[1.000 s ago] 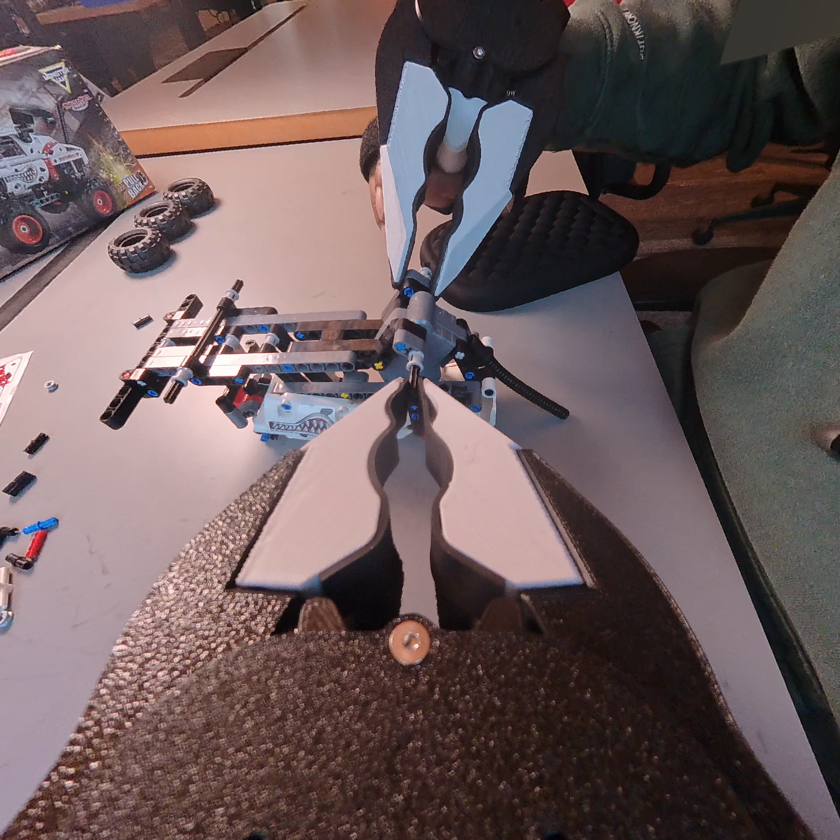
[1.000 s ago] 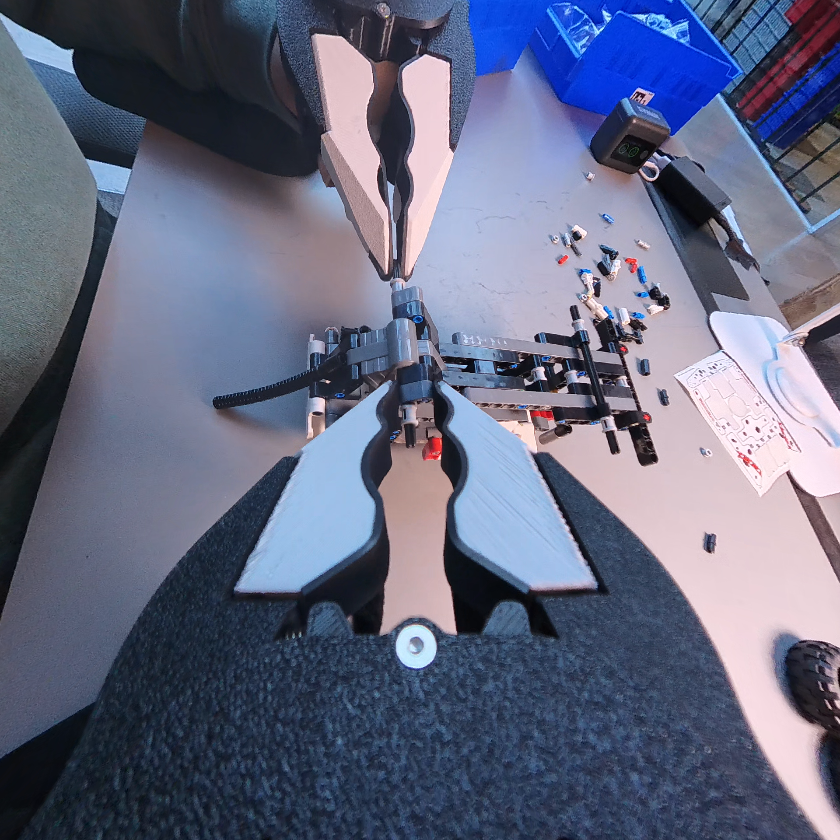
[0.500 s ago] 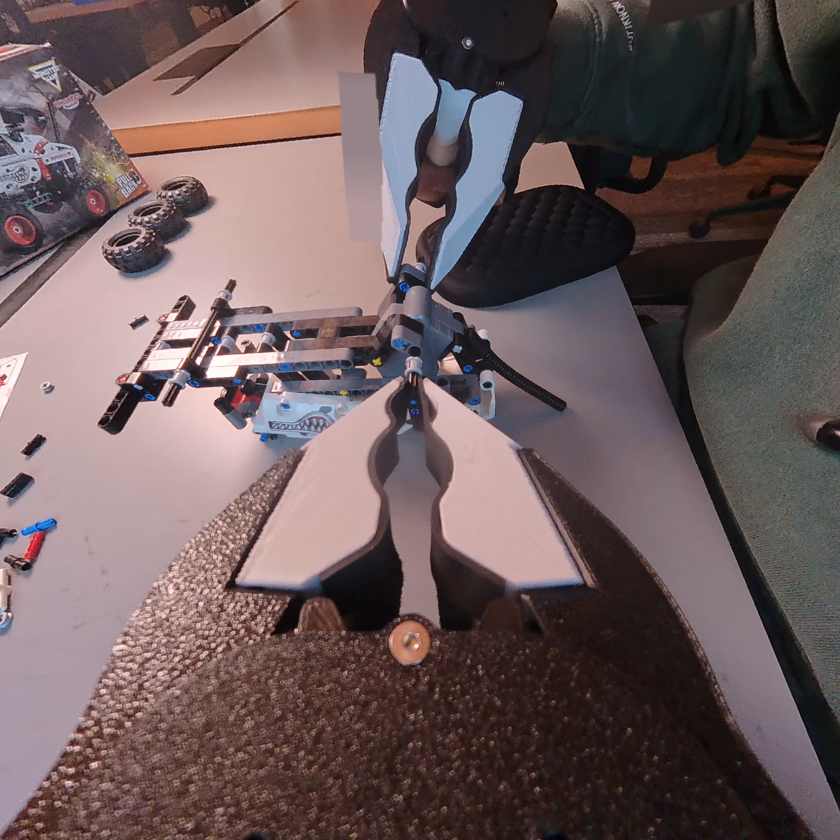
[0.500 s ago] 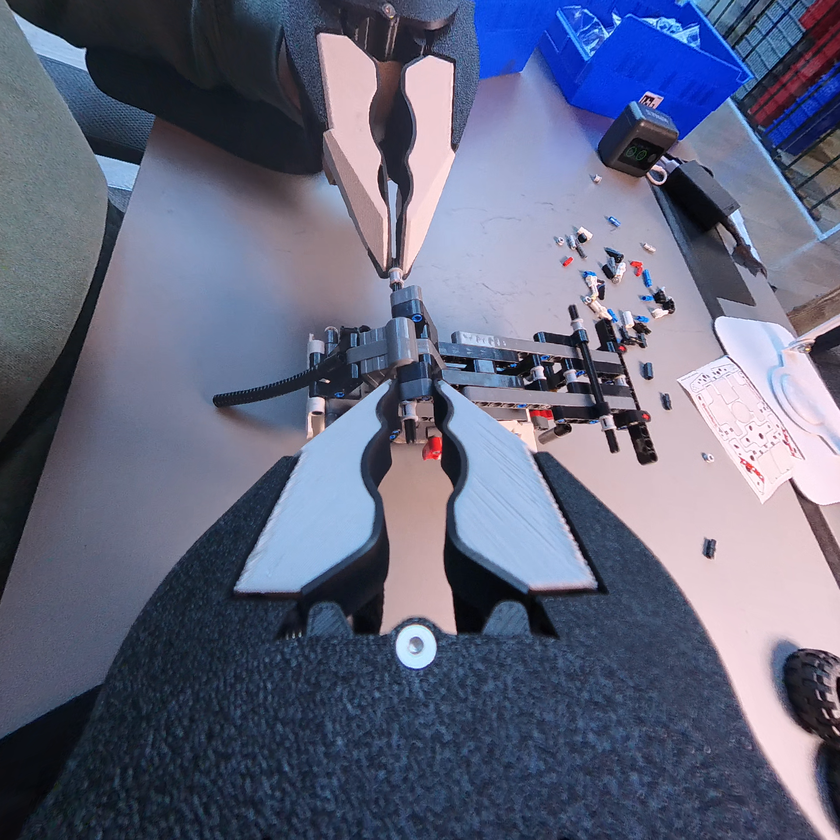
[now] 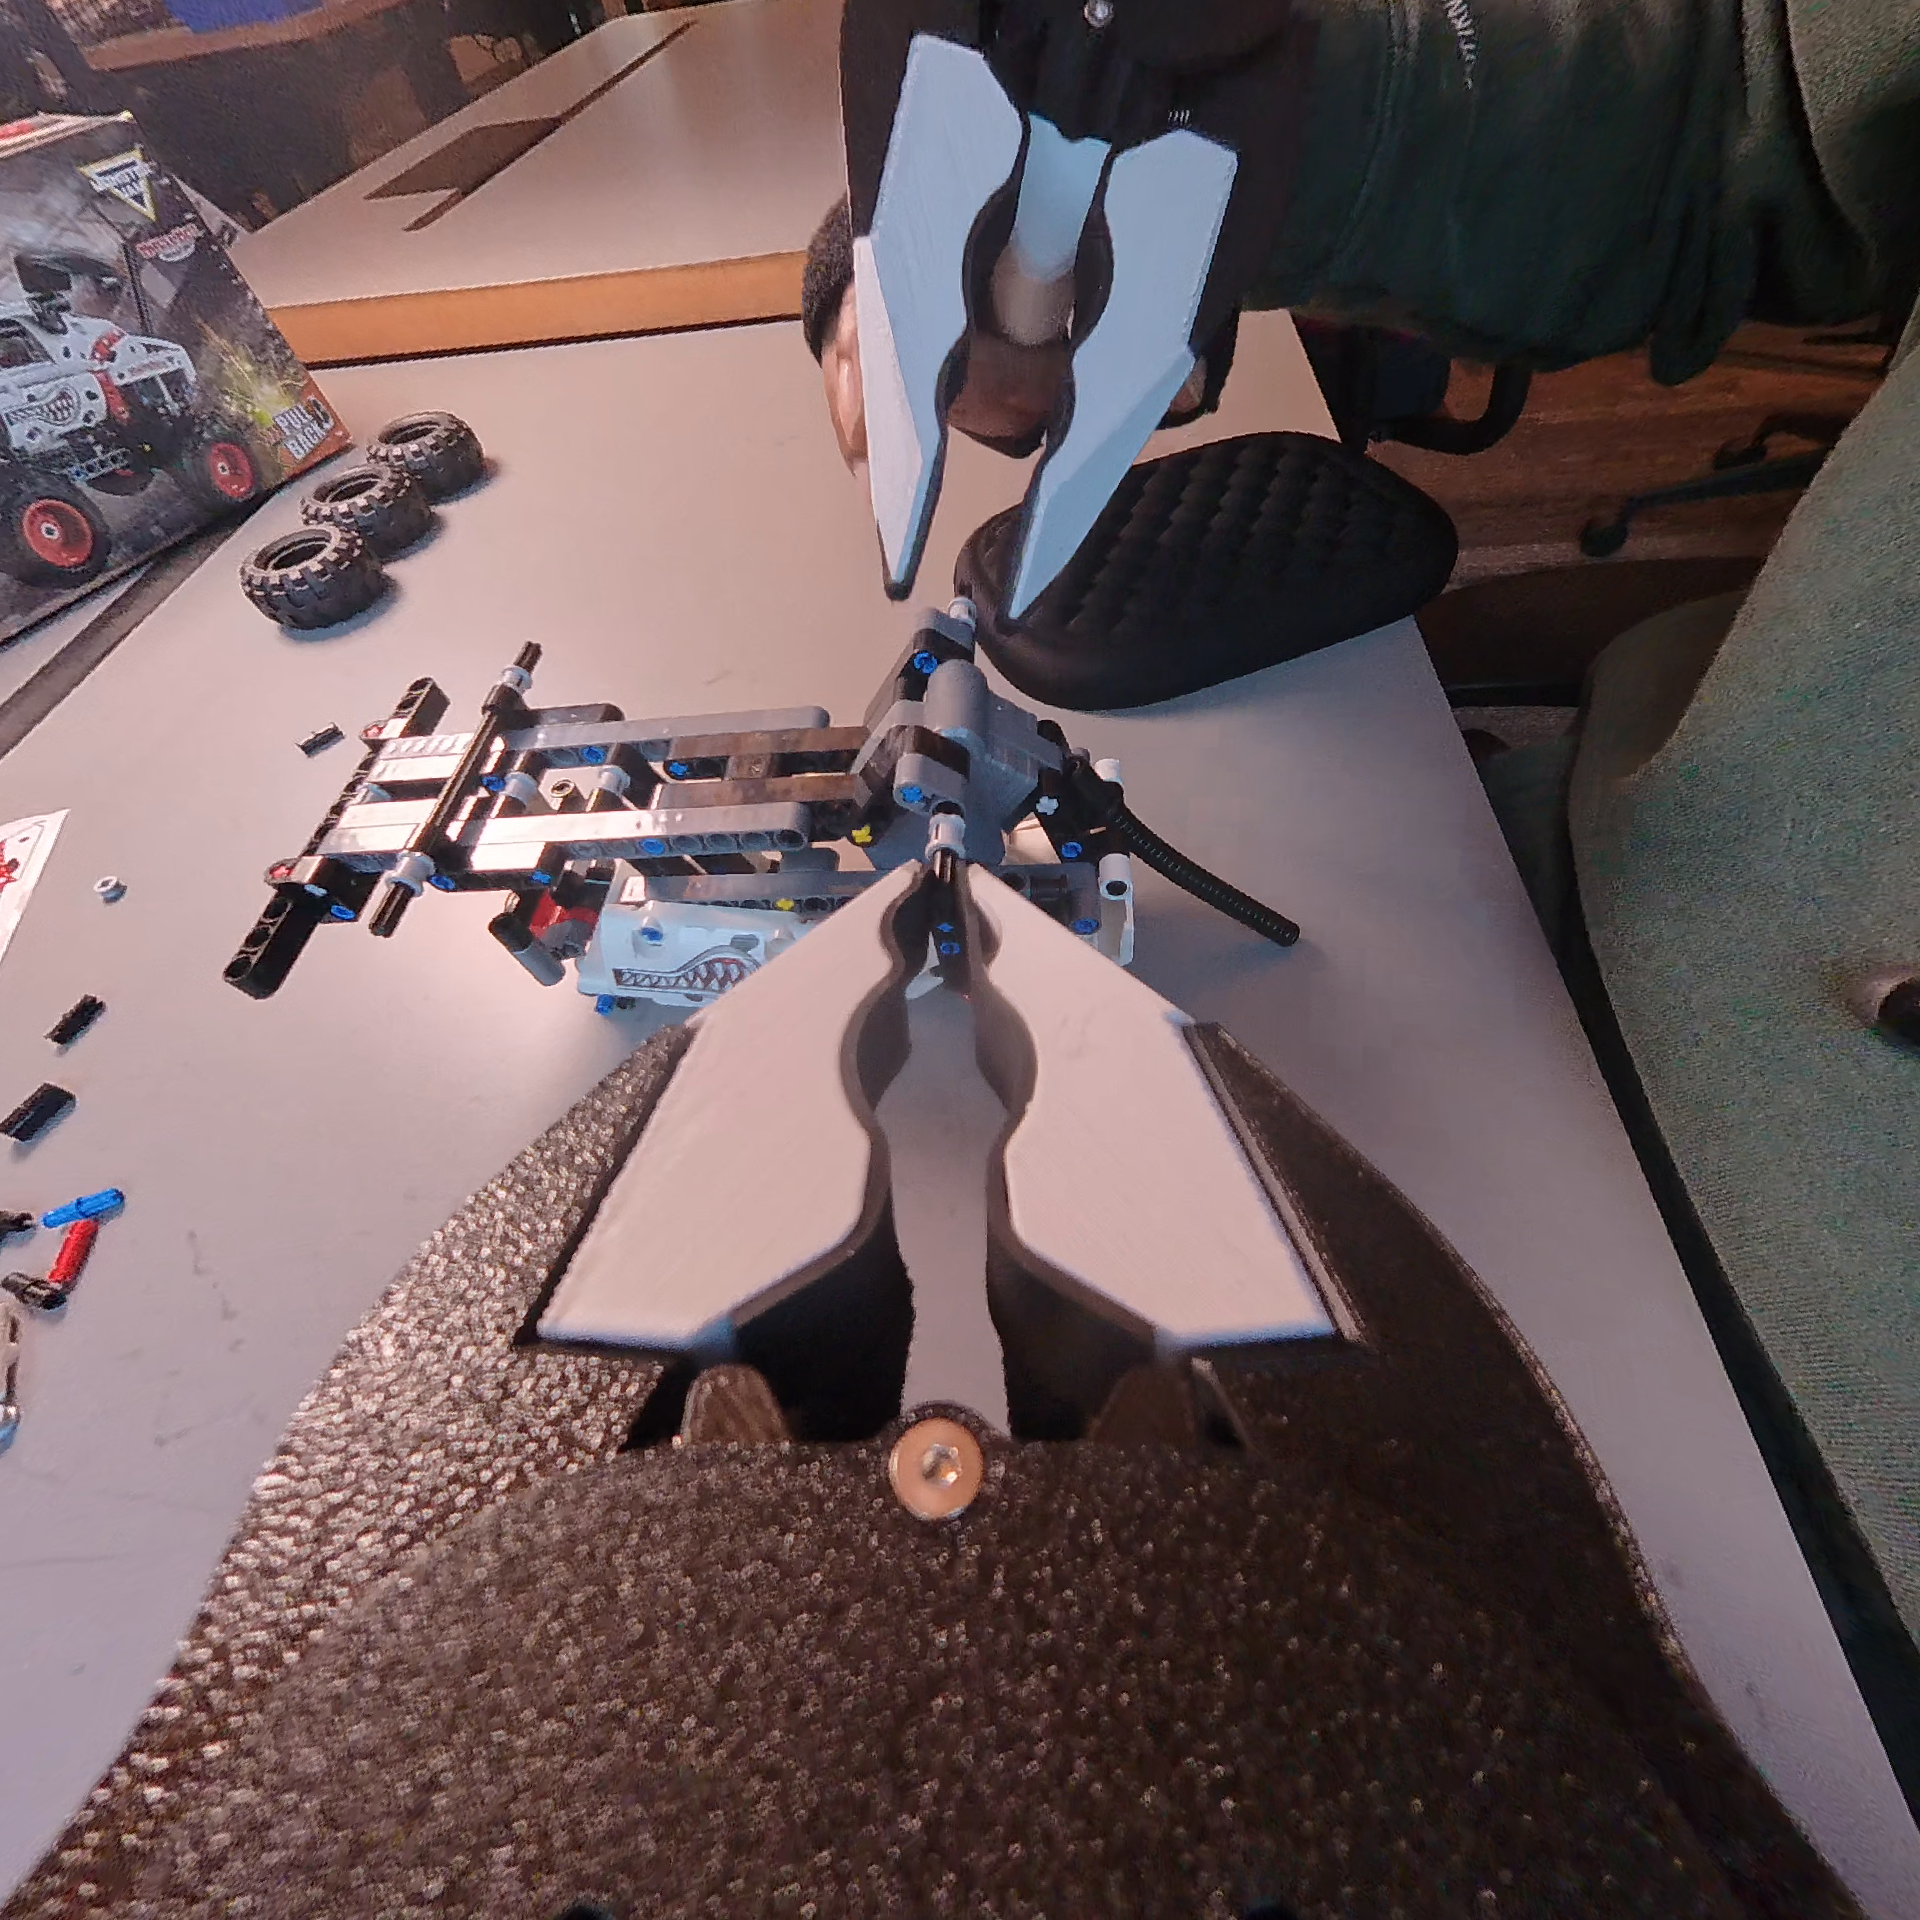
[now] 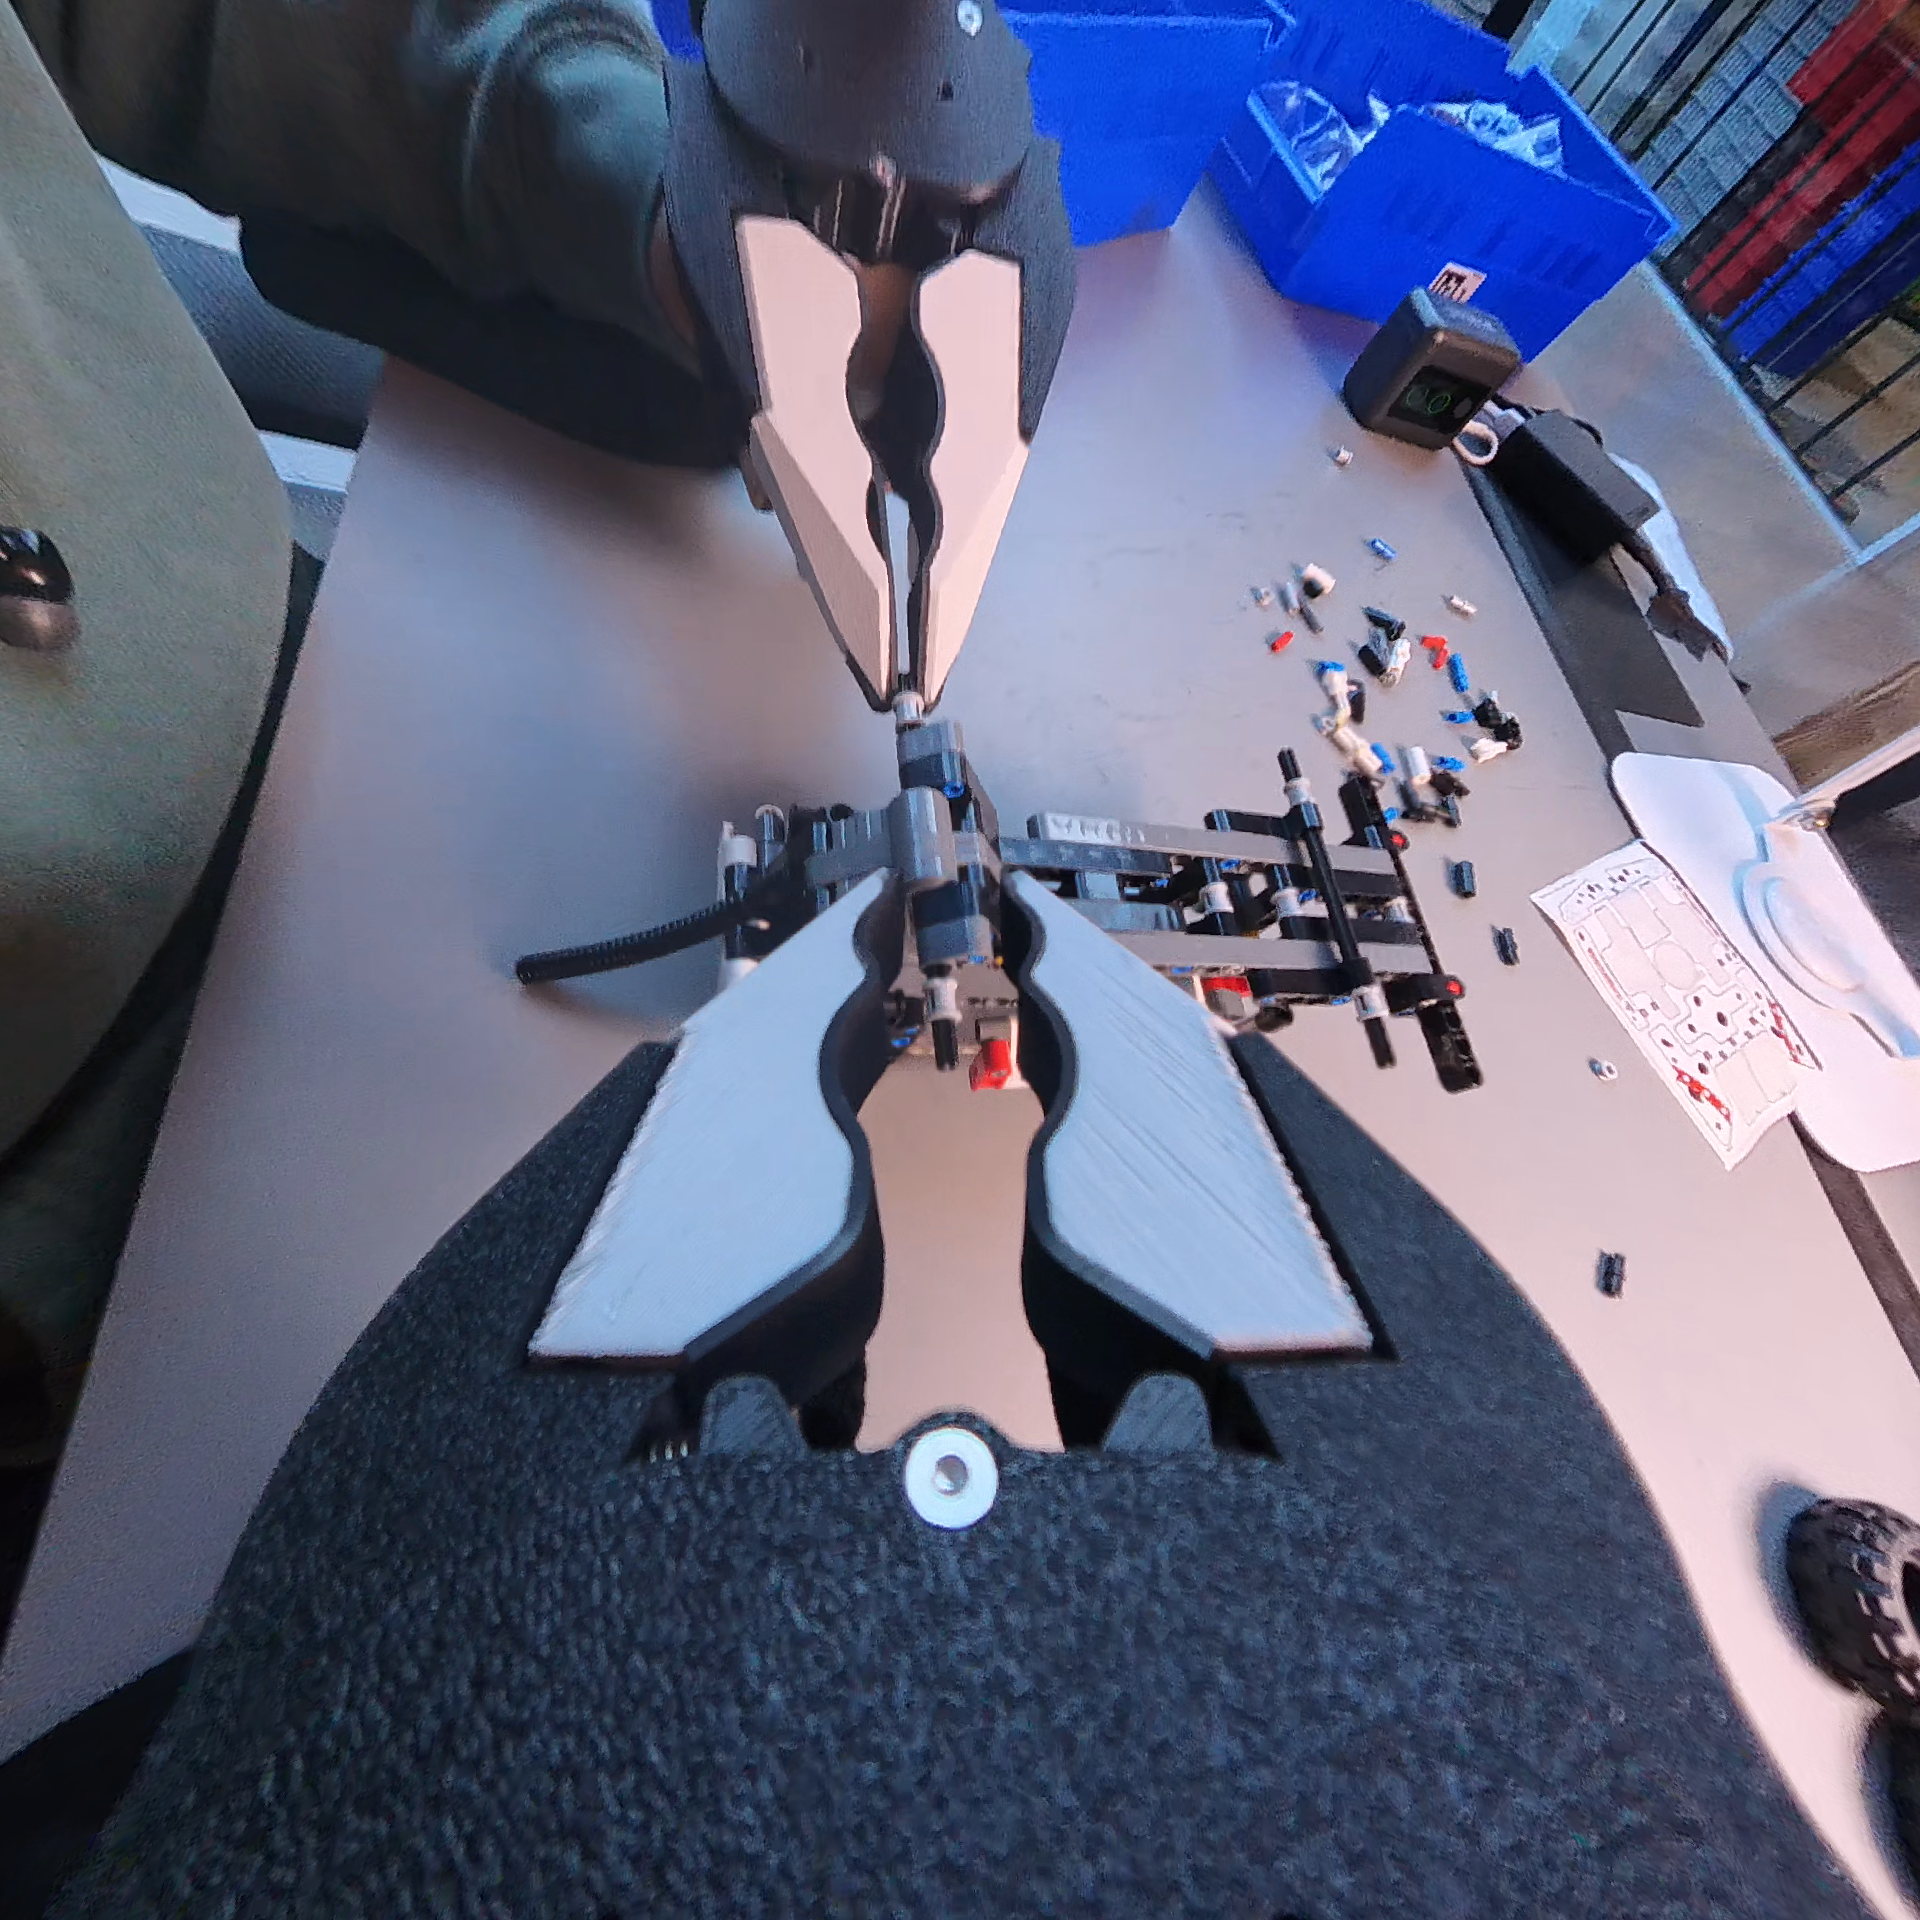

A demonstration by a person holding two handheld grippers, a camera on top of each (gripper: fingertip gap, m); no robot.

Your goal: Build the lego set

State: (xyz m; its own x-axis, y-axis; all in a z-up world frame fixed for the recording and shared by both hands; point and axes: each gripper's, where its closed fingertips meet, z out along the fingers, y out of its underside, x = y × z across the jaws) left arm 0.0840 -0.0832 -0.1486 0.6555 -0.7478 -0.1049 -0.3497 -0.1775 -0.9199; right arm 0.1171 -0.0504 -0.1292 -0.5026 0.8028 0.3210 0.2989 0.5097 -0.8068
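The half-built Lego truck chassis point(image 5: 665, 790) lies on the grey table point(image 5: 675, 499), with a black ribbed hose at its near end. It also shows in the right wrist view point(image 6: 1195, 883). A black cross axle point(image 5: 940, 842) runs through its grey block. My left gripper point(image 5: 940, 878) is shut on one end of this axle; the right wrist view shows it point(image 6: 906, 691) pinched there. My right gripper point(image 6: 948, 883) is open, its fingers either side of the grey block and the axle's other end point(image 6: 940, 1013). In the left wrist view it point(image 5: 961, 592) hovers just over that end.
Three black tyres point(image 5: 358, 514) and the set's box point(image 5: 114, 353) are at the far left. Loose small parts point(image 6: 1392, 686), a sticker sheet point(image 6: 1673, 997), blue bins point(image 6: 1455, 197) and a small black device point(image 6: 1434, 369) lie beyond the chassis. A chair seat point(image 5: 1226, 561) is at the table edge. About 6 centimeters separates my left fingertips from my right.
My right gripper has opened and let go of the axle end. My left gripper stays shut on the other end. The chassis has hardly moved.
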